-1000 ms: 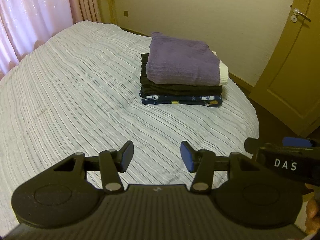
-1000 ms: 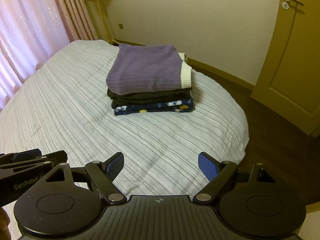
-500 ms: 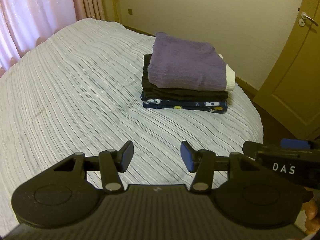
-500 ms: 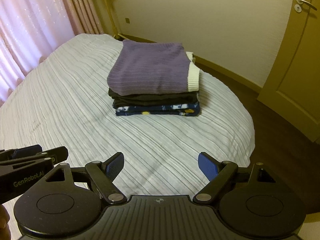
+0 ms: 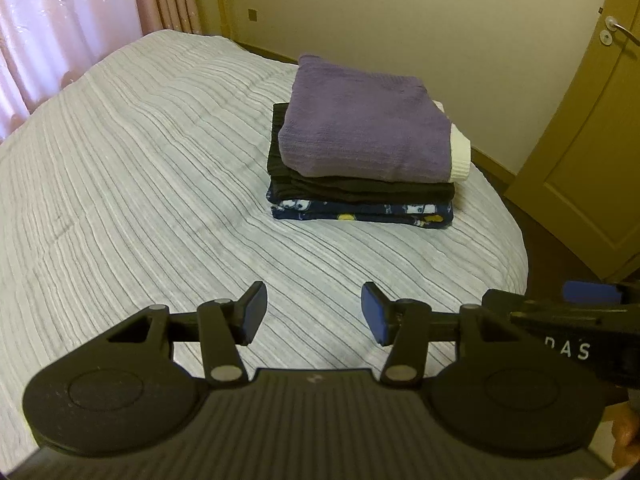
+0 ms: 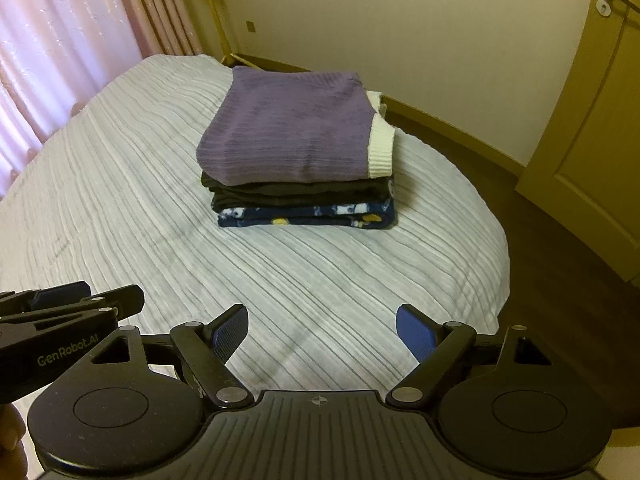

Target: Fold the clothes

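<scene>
A stack of folded clothes sits on the bed: a purple sweater with a white cuff (image 5: pixel 364 128) (image 6: pixel 292 128) on top, a black garment (image 5: pixel 360 188) (image 6: pixel 296 194) under it, and a navy patterned one (image 5: pixel 360 212) (image 6: pixel 304 216) at the bottom. My left gripper (image 5: pixel 314 312) is open and empty, above the bedspread short of the stack. My right gripper (image 6: pixel 322 332) is open and empty, also short of the stack. Each gripper shows at the edge of the other's view.
The bed (image 5: pixel 140 184) has a white striped cover. Pink curtains (image 5: pixel 60 20) hang at the left. A cream wall and a door with a handle (image 6: pixel 600 120) stand at the right, with dark floor (image 6: pixel 560 280) beside the bed.
Both grippers have moved a little closer to the stack, which looks larger and lower in both views. Both stay open and empty.
</scene>
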A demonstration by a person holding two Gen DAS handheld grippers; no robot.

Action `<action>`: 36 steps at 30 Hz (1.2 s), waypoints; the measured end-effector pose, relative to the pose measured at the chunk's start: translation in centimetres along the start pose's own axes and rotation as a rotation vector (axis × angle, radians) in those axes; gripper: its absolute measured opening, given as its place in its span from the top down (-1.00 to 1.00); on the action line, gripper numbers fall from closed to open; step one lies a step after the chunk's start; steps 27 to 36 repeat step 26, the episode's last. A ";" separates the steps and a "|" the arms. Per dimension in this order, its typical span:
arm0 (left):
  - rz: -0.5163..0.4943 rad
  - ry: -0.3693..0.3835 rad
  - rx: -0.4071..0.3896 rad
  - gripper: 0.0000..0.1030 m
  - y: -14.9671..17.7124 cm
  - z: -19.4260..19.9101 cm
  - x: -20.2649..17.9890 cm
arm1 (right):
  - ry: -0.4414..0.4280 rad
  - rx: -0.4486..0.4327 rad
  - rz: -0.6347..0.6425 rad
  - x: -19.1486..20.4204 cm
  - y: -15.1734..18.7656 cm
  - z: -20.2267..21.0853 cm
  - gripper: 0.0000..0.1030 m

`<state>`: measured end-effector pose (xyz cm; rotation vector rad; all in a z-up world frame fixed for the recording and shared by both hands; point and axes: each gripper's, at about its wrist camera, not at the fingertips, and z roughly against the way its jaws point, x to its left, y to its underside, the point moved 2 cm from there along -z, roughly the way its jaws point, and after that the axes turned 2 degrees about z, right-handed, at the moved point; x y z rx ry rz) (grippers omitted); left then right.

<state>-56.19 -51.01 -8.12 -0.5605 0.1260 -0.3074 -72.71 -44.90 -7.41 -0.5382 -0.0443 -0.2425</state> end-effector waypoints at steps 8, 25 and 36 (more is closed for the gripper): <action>-0.006 0.000 0.005 0.06 -1.6 -1.7 -0.6 | -0.005 0.016 -0.003 -0.7 -1.4 -1.4 -0.64; -0.022 -0.019 -0.035 0.06 -3.8 -3.0 -2.0 | -0.008 0.037 -0.010 -2.2 -3.3 -3.1 -0.64; -0.020 -0.019 -0.034 0.06 -3.8 -3.0 -2.0 | -0.008 0.036 -0.009 -2.2 -3.3 -3.1 -0.64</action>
